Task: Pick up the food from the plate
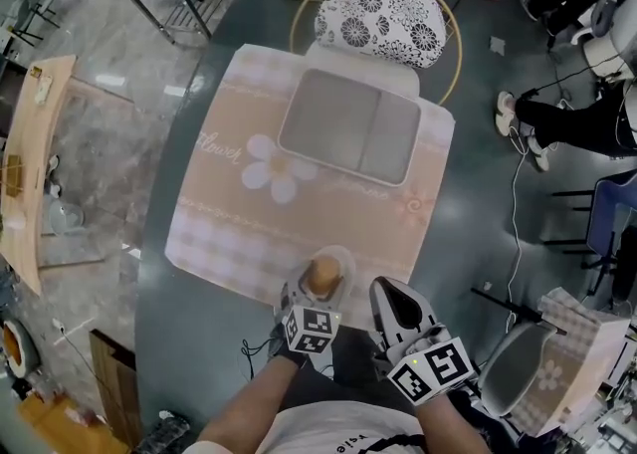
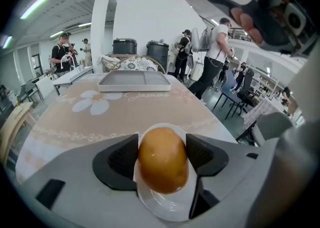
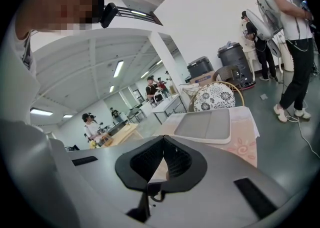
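Only its own view shows the left gripper with wide jaws flanking the bun on the plate, lower centre; the right gripper has its jaws together.

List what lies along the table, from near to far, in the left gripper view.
The bun on its white plate → flower print → grey tray → patterned chair back → dark bins.

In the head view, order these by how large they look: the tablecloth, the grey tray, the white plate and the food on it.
Largest to smallest:
1. tablecloth
2. grey tray
3. white plate
4. food
The plate is partly hidden, yet its rim shows around the food.
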`<state>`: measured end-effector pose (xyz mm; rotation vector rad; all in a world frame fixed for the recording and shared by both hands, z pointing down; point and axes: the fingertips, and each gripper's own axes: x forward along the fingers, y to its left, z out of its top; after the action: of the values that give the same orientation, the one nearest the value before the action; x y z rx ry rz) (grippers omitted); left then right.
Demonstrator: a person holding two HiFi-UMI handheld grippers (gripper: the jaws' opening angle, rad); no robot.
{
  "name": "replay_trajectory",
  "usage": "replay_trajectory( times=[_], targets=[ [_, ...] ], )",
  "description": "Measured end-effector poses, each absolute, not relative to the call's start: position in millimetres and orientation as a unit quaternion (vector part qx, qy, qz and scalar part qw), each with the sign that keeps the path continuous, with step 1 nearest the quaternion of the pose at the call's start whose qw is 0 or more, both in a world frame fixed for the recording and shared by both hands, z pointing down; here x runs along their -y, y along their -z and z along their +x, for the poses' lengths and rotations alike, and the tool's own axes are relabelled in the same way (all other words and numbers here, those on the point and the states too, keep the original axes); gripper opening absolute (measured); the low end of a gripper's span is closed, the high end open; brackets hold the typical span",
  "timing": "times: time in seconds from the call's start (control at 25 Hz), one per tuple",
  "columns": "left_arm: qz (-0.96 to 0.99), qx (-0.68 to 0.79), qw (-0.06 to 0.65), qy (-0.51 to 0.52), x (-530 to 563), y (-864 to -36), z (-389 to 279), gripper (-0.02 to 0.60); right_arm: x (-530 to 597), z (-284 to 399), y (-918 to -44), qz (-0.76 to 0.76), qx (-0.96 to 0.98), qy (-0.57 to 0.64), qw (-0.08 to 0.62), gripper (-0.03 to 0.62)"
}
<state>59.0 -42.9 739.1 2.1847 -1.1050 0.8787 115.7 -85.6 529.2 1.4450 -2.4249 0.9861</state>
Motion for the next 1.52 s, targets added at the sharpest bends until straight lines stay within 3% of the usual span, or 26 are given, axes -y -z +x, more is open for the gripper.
replay_trajectory(
  times=[0.36, 1.52],
  targets=[
    [0.826, 0.407, 0.26, -0.292, 45.2, -697.1, 52.0, 0.288, 83.6, 113.6, -518.2, 0.487, 0.807, -0.328, 0.064, 0.014],
    [0.904, 0.366, 0.167, -0.148, 22.2, -429.9, 3.7, 0.288, 51.6, 71.2, -386.7, 0.514, 0.825, -0.234, -0.008, 0.014]
  ],
)
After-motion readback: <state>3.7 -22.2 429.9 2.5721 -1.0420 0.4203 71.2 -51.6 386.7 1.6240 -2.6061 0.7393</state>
